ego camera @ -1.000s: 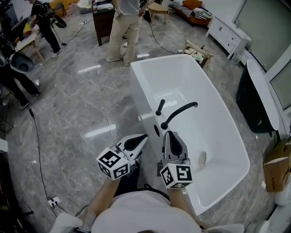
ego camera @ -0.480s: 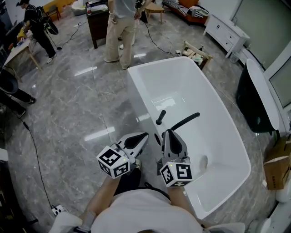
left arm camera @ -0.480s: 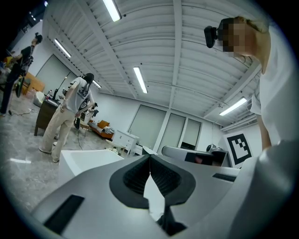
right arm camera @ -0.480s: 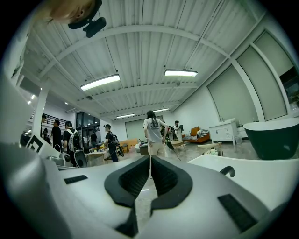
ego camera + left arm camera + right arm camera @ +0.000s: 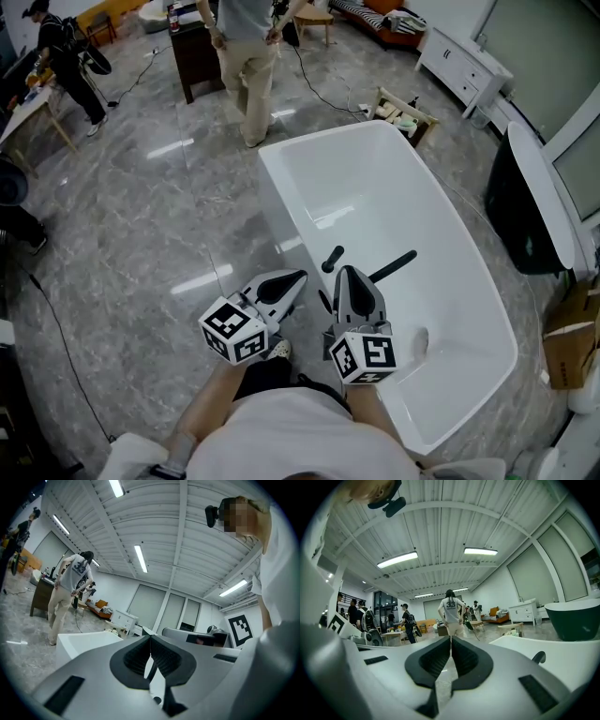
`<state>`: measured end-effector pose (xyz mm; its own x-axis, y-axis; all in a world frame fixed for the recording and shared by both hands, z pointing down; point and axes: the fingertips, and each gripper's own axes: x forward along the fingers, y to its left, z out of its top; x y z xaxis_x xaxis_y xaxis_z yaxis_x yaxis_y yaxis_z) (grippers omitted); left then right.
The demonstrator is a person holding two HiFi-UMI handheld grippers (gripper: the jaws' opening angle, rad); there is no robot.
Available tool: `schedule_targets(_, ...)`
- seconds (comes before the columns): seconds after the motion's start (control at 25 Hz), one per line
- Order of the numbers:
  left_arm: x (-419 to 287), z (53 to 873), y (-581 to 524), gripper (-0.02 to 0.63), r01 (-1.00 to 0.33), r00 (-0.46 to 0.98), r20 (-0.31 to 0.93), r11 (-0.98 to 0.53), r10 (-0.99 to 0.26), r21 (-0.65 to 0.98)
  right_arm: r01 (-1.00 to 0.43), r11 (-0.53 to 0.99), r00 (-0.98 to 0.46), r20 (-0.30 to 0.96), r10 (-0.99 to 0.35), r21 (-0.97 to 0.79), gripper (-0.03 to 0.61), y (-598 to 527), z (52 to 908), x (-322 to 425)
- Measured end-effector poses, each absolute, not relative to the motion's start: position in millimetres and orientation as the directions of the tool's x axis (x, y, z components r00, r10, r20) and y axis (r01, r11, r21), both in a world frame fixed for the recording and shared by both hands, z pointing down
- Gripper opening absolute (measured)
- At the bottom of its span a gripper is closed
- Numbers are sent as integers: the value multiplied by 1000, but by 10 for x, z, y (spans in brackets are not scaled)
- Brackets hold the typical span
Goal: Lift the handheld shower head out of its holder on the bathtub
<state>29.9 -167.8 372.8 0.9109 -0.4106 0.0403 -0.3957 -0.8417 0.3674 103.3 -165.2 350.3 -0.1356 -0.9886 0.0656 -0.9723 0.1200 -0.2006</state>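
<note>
Our left gripper [image 5: 298, 275] and right gripper [image 5: 349, 270] both clenched empty, head view shows shower head [image 5: 332, 258] on bathtub [image 5: 279, 202] rim, gripper views mostly ceiling [image 5: 187, 527]

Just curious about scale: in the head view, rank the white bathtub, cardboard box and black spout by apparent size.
1. white bathtub
2. cardboard box, though partly cut off at the picture's edge
3. black spout
</note>
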Motion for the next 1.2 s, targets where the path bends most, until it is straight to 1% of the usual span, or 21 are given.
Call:
schedule_targets(0.4,431,3789,-1914,11,-367,923,37,-851,-382,376,-978,104,-116,57,-992,-181,18,-1896,3497,1184)
schedule_targets(0.56,469,3772,-1971,12,-383,916,38,-843,-399,377,-984,108,-121,86,-989,-141,18,-1961,3511,1214)
schedule_targets(0.72,481,3793,-2036,11,-405,905,39,-829,-424,385,-975,119,-134,69,-988,-189,18,-2046,3522,1216)
schedule_targets(0.92,482,3841,-2176,12,-434,888,45,-801,-458,411,-983,88,-107,110,-988,-161,19,-2253,3593,1243)
schedule_targets(1.2,540,3974,-2358,12,-464,871,60,-774,-488,432,-971,68,-89,81,-993,-230,20,-2421,3637,1303)
